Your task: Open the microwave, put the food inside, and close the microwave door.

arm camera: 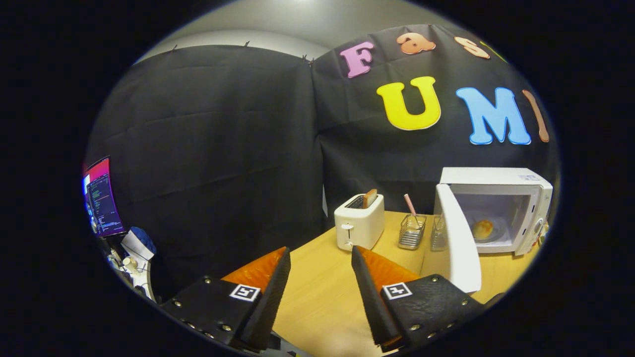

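- Microwave (516, 198) sits on the far right of the wooden table (322, 292), beyond my right finger, with its door (459, 238) swung wide open toward me.
- Food, a small round bun (482, 229), lies inside the microwave's chamber on the plate there, well apart from my fingers.
- My tongs (320, 260) hang over the near part of the table with the 2 fingers spread apart and nothing between them but bare tabletop.
- My right finger (369, 277) points roughly toward the lower edge of the open door, but I cannot tell that it touches it.
- White toaster (359, 222) stands just ahead of the fingers, with 1 slice of toast (369, 198) sticking up from a slot.
- Between toaster and door stands a wire basket (412, 230) holding a striped straw (410, 203); a 2nd basket (438, 232) is partly hidden by the door.
- Off to my left, beyond the table, a lit monitor (101, 198) glows.
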The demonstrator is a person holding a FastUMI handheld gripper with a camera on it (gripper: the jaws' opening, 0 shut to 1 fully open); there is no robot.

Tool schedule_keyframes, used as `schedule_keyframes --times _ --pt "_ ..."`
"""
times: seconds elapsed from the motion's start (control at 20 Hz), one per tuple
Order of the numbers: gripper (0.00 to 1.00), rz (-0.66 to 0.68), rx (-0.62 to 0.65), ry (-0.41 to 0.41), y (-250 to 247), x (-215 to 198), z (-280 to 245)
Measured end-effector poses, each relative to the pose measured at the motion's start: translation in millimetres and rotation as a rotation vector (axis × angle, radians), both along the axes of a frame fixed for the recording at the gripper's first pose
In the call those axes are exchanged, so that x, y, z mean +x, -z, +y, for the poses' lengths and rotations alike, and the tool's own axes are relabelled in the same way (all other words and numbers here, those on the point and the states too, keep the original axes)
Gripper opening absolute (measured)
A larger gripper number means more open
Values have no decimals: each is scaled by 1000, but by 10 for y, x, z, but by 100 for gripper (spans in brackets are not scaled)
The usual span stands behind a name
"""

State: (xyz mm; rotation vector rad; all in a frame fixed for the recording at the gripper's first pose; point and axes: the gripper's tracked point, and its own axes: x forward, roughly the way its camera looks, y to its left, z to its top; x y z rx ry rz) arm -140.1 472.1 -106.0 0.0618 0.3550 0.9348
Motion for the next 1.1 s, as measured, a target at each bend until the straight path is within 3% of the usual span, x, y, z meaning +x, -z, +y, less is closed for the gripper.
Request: schedule_keyframes --times 0.05,0.1,0.15,0.2,0.25,0.3,0.65,0.7,1.1 --pt "69 5 -19 0 89 -8 1" --pt "55 12 -35 -8 174 -22 -8" --pt "50 15 -56 1 252 -13 -31" --pt "33 24 -73 -1 332 -15 -64" --pt "29 28 -102 22 418 11 -118" --pt "5 44 -117 8 494 14 -121" --pt "8 88 -210 100 780 215 -467" --pt "3 97 -204 99 779 201 -510" --pt "2 111 -239 193 831 452 -964"
